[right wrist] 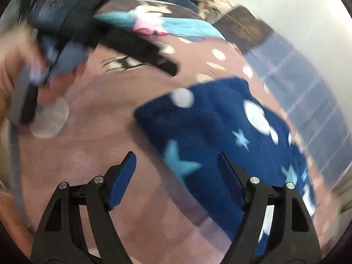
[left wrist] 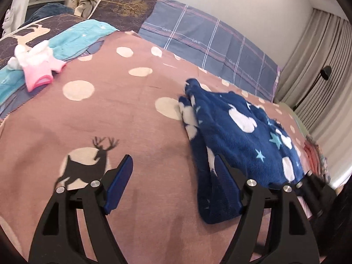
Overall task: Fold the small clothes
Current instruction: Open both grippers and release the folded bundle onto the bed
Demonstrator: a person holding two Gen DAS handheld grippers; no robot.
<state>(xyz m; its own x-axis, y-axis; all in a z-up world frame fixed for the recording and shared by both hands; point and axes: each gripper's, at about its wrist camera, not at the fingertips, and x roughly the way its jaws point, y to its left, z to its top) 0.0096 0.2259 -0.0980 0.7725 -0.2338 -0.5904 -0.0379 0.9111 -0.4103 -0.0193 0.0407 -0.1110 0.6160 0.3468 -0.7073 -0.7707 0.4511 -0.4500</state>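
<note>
A dark blue fleece garment [left wrist: 237, 136] with white blobs and light blue stars lies partly folded on the pink-brown blanket [left wrist: 123, 118]. My left gripper [left wrist: 173, 165] is open and empty just above the blanket, its right finger at the garment's left edge. My right gripper [right wrist: 176, 162] is open and empty over the garment's near corner [right wrist: 211, 132]; this view is blurred. The left gripper and the hand holding it [right wrist: 66, 35] show blurred at the upper left of the right wrist view.
A small pink and white garment [left wrist: 39, 66] lies at the far left on a turquoise cloth [left wrist: 72, 37]. Pillows [left wrist: 206, 39] line the far side by the wall. Curtains [left wrist: 319, 70] hang at the right. More clothes [left wrist: 314, 154] lie at the bed's right edge.
</note>
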